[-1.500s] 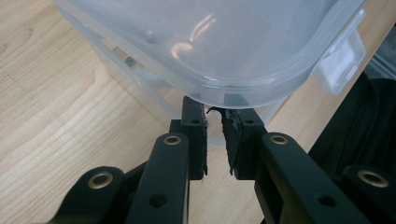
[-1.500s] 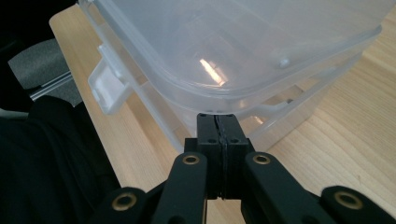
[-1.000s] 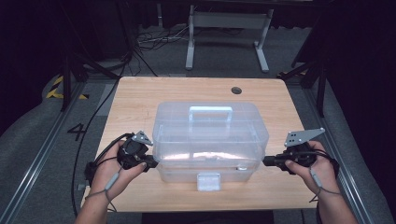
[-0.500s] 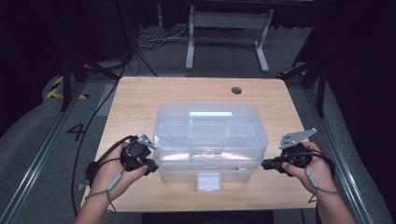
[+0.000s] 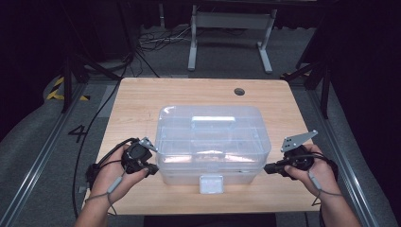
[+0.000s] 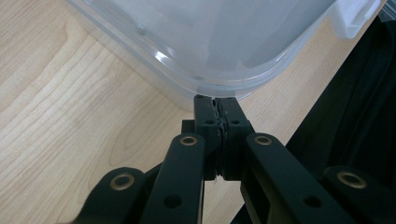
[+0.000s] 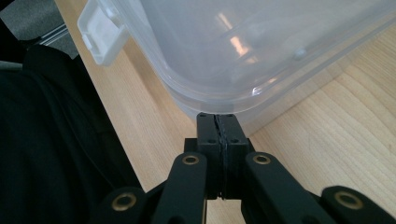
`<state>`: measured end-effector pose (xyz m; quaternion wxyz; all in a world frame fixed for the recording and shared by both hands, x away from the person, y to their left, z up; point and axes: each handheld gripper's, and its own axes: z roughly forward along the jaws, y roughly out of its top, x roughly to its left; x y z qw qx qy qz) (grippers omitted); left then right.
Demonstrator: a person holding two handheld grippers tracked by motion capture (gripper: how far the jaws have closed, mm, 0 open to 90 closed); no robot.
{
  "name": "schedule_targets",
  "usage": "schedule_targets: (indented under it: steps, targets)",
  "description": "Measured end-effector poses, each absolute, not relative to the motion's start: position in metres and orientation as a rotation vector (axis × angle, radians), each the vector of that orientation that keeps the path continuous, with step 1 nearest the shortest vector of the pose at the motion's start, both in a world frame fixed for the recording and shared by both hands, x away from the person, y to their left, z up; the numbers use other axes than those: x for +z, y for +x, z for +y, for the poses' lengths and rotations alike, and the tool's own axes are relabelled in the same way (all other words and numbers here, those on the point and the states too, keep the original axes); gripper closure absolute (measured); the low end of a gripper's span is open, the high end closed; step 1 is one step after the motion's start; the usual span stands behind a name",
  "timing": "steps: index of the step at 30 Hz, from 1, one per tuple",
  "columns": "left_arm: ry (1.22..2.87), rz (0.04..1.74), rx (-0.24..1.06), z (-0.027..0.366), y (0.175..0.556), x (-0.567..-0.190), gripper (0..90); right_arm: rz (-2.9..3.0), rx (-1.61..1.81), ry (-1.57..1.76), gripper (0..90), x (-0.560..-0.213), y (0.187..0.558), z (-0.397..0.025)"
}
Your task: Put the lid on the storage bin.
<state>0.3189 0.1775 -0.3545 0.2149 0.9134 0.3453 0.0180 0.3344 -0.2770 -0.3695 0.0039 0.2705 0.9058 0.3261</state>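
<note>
Both tongs (image 6: 217, 100) (image 7: 217, 116) closed, flanking clear box (image 5: 213, 142) — white latch (image 5: 211, 183) between.

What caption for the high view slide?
Person's two hands press shut tools, left tool and right tool, against the lower front corners of a clear lidded plastic box on a wooden table.

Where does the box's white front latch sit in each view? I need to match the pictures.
High view: white latch at bottom centre, on the clear box's near wall.
Left gripper view: latch at top right corner.
Right gripper view: latch at top left.
Shared landmark: the box's rounded near corners.
</note>
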Motion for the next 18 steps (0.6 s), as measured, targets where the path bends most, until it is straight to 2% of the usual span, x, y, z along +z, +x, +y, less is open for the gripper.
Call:
schedule_targets:
  steps: [12,15,18]
  targets:
    - [2.505,1.005,0.047,0.186,0.32,-0.356,88.4,2.89,0.979,0.845,89.9,-0.371,0.335,-0.281]
    - [2.475,1.024,0.072,0.19,0.319,-0.354,82.9,2.88,1.003,0.853,89.5,-0.368,0.335,-0.285]
    - [2.416,1.064,0.1,0.197,0.316,-0.351,70.7,2.851,1.054,0.856,87.5,-0.361,0.337,-0.292]
